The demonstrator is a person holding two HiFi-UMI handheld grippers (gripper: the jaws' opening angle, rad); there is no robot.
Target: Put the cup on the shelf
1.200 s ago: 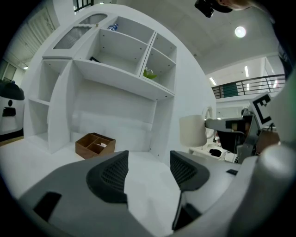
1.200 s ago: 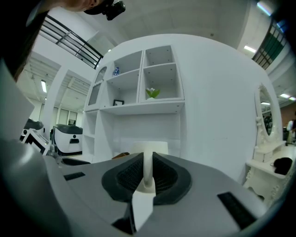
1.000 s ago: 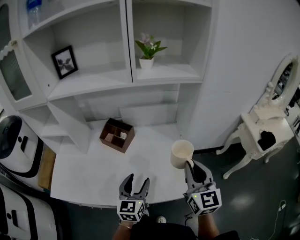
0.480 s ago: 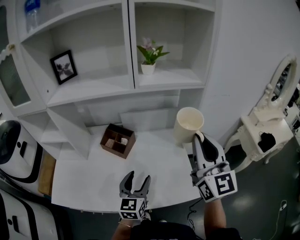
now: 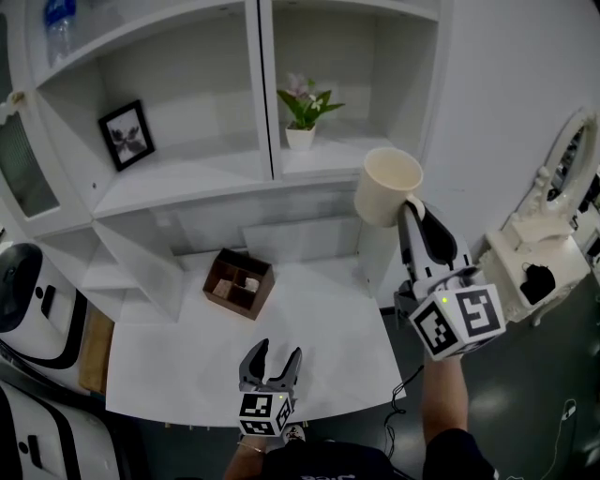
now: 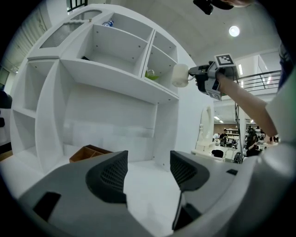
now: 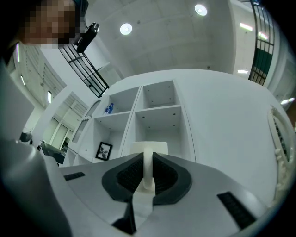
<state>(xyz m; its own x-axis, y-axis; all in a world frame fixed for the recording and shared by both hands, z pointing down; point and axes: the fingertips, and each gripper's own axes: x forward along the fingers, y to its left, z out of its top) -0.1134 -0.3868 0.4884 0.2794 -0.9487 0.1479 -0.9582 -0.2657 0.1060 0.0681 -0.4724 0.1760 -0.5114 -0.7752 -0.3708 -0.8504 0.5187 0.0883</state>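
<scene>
Carry step: right tongs [image 5: 410, 206] grip cup [image 5: 388, 186] by handle | left tongs [image 5: 270, 362] wide, empty | next I clear shelf [image 5: 345, 150] edge, lower.

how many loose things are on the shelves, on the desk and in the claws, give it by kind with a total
cup: 1
potted plant: 1
picture frame: 1
water bottle: 1
brown compartment box: 1
total: 5

Smooth matt cream cup [image 5: 389, 187], white painted shelf [image 5: 187, 176] — faintly glossy — and brown wooden box [image 5: 254, 266]
</scene>
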